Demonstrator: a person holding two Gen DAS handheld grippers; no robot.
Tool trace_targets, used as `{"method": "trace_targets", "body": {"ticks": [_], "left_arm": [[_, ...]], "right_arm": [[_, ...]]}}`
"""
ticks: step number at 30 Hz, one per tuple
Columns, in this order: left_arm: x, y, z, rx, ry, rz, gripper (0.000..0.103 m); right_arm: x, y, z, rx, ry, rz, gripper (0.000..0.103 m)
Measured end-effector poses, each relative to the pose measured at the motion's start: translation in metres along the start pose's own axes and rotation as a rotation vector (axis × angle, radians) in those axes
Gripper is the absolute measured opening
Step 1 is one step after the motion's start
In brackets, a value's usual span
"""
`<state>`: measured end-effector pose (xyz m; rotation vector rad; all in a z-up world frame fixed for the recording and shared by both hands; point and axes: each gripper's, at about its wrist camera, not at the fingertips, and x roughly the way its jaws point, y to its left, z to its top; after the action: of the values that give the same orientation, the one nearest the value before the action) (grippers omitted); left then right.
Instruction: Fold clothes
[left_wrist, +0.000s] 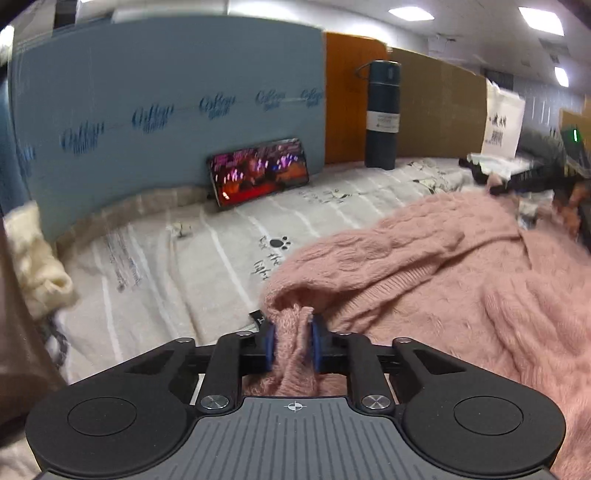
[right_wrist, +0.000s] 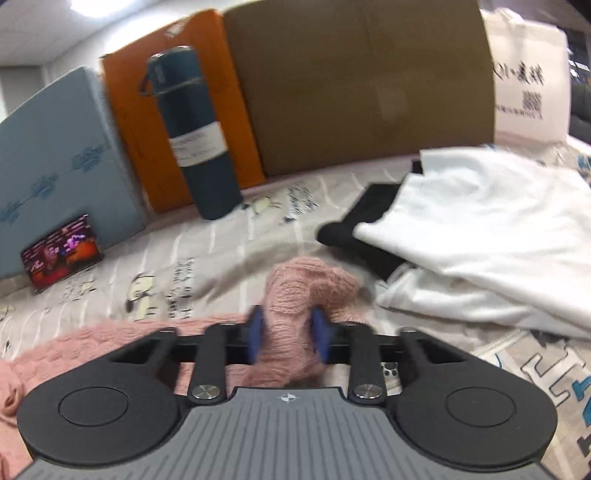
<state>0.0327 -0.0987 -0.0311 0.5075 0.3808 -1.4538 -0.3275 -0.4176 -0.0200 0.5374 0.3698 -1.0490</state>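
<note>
The pink sweater (left_wrist: 443, 266) lies on the bed (left_wrist: 184, 266), which has a light cover with stripes and small cartoon prints. The left gripper (left_wrist: 293, 341) is clenched on a bunch of the pink knit, and its blue pads (left_wrist: 269, 345) press the fabric from both sides. The right gripper (right_wrist: 288, 338) also grasps a bunch of the same sweater, which stands up between its pads in a lump. In the left wrist view the right gripper is seen at the far edge of the sweater, so the two hold it at opposite ends.

I judge that the folding of this sweater is at an early or middle step. The knit is wrinkled and one layer seems to lie over another, but no neat rectangle is there yet. Which part each gripper holds, a sleeve or a hem, I cannot tell.

Near the right gripper lie a white garment (right_wrist: 480, 229) and a black garment (right_wrist: 369, 221) partly under it. They look loosely laid, not tidily folded, so probably they are still left to do.

At the back stand a dark bottle (right_wrist: 195, 136) and a phone (left_wrist: 258, 171) with a lit screen, well apart from the sweater.
</note>
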Motion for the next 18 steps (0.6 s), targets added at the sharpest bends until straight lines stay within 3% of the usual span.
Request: {"method": "trace_targets", "body": {"ticks": [5,9,13,18], "left_arm": [[-0.017,0.0,0.012,0.026,-0.097,0.155,0.014],[-0.015,0.018,0.029,0.025,-0.142,0.233,0.015],[0.005,0.034,0.039,0.014,-0.127,0.301,0.016],[0.037,0.041,0.033,0.027,-0.015,0.315,0.028]], "right_arm": [[-0.022,0.022,0.013,-0.064,-0.135,0.038,0.011],[-0.03,0.053,0.025,-0.151,-0.232,0.042,0.01],[-0.011,0.071,0.035,-0.174,-0.233,0.015,0.01],[0.032,0.076,0.032,-0.184,-0.105,-0.036,0.015]]}}
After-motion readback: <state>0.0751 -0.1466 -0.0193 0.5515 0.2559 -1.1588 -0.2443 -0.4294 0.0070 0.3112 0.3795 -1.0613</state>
